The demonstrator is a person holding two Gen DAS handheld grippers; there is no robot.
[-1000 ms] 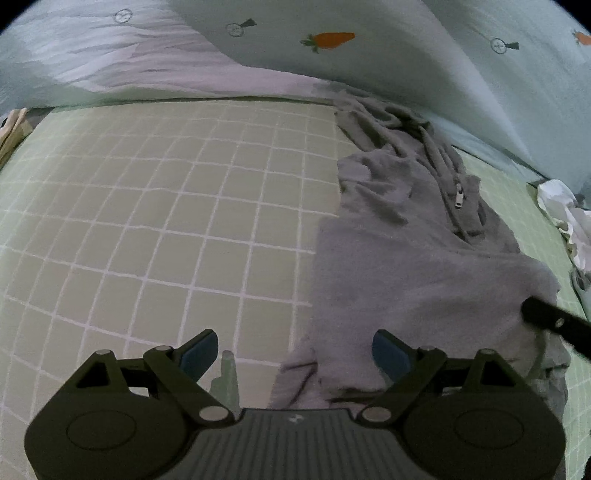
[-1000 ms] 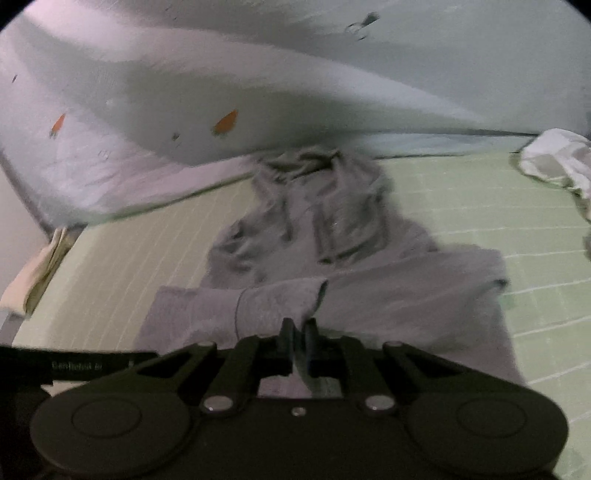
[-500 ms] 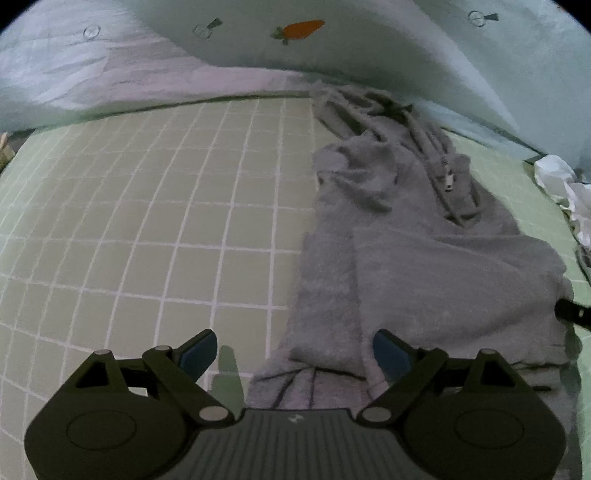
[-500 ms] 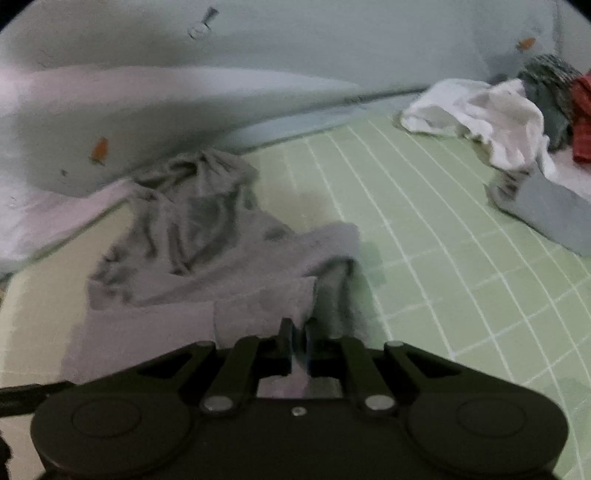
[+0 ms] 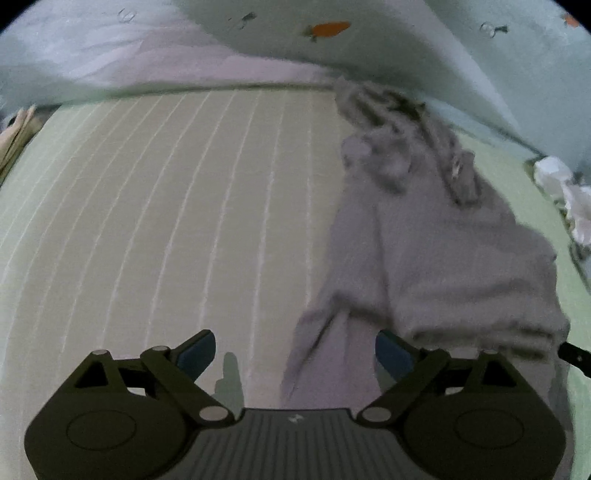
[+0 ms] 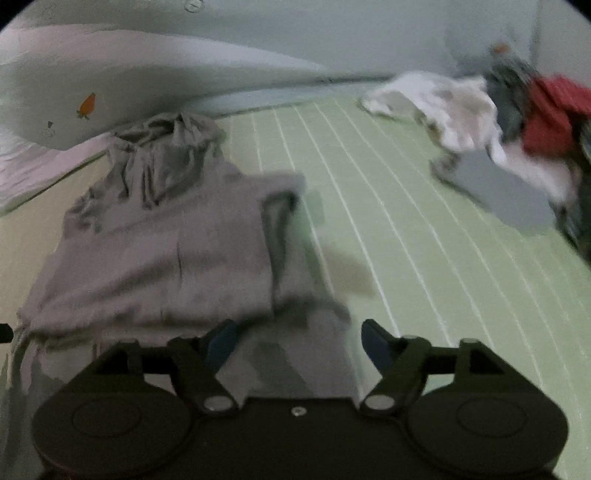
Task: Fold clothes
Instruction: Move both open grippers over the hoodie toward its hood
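One grey hoodie (image 6: 162,258) lies on the bed, partly folded: in the right wrist view we note a sleeve or side panel laid across the body, the hood (image 6: 166,147) bunched at the far end against the pale blue quilt (image 6: 110,85). In the left wrist view the same hoodie (image 5: 454,258) occupies the right half of the frame, its near hem passing under the gripper body, so we cannot see where it ends. Motion blur softens both views, and seams and the zip are hard to make out.

We find the left gripper (image 5: 295,350) with its fingers spread wide and holding nothing; the near edge of the hoodie lies between and below the blue pads. The right gripper (image 6: 299,343) also stands wide apart and empty, over the garment's near right corner.

Around the garment runs the green checked bedsheet (image 6: 388,221). Toward the far right sits a pile of other clothes (image 6: 498,129), white, grey and red, smeared by blur and cut off at the frame edge. The quilt carries a carrot print (image 5: 328,28).
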